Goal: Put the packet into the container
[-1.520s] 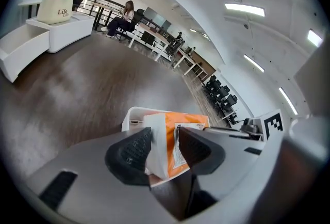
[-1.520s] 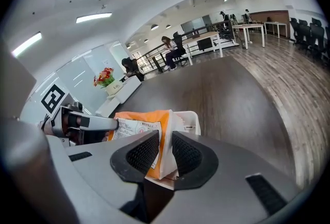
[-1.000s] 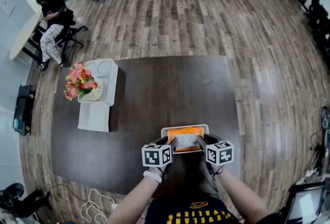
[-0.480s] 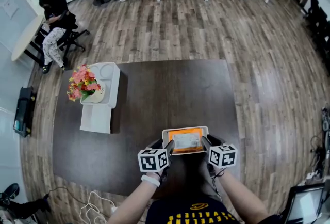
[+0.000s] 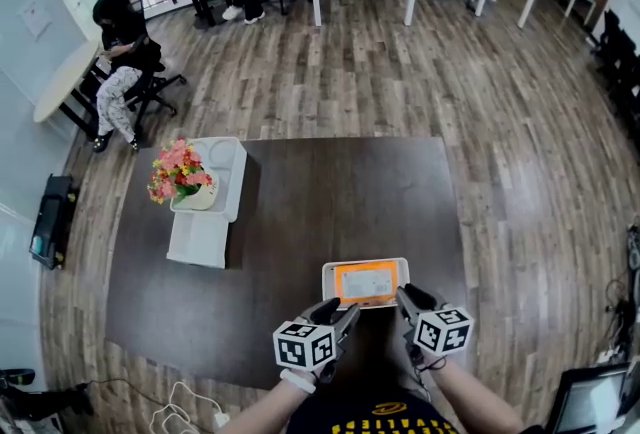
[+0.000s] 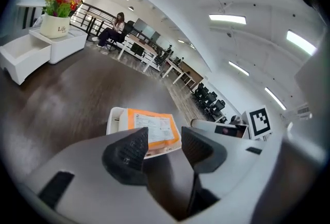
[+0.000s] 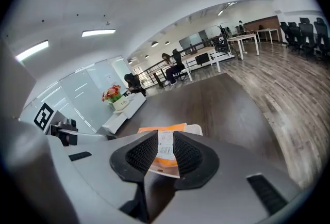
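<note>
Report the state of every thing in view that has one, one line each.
packet, lying flat inside the container, gripped by neither gripper.
container, upright on the table, open-topped, holding the packet.
left gripper, open, nothing between its jaws.
right gripper, open, jaws narrowly apart, not pressing the packet.
flower pot, upright on the white unit.
white unit, drawer appears pulled out.

Pkt (image 5: 366, 280) label txt unreadable
</note>
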Motion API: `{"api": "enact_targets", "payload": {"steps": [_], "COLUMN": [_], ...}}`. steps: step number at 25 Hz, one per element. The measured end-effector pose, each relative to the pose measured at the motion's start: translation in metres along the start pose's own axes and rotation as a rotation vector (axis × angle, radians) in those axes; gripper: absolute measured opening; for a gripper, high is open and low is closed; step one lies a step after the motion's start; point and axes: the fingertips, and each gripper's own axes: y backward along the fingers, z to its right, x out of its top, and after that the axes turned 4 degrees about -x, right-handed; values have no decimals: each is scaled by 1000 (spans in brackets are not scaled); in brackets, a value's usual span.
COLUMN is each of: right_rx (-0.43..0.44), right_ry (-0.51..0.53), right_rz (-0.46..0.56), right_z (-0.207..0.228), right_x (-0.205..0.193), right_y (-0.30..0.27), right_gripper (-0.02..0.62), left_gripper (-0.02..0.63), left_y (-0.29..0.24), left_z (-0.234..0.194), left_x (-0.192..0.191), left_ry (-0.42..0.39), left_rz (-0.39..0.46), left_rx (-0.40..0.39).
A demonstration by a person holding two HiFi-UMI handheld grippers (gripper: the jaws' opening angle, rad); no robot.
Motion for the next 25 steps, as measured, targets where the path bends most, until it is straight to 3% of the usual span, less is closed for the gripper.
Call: {"api": "enact_targets", "payload": {"steps": [8,12,20,25], "right_rx": [77,186,318,296], "right_ry": [-44,-57,-85,-55], "right_rz": [-22,4,55,60], "right_z": [-29,-59,-106,-109], "right_x": [-17,-9,23,33], "right_y": [33,49,77,91], "right_gripper": [92,11,10,11], "left_gripper": [75,11,0,0], "left_y": [27,39,57,82], "left_z": [32,41,89,138], "left_x": [-6,-7,18,45], "left_ry": [-25,-36,-96,-222], "left_rz": [77,90,163,237], "left_rx": [-58,-58,-148,-226]}}
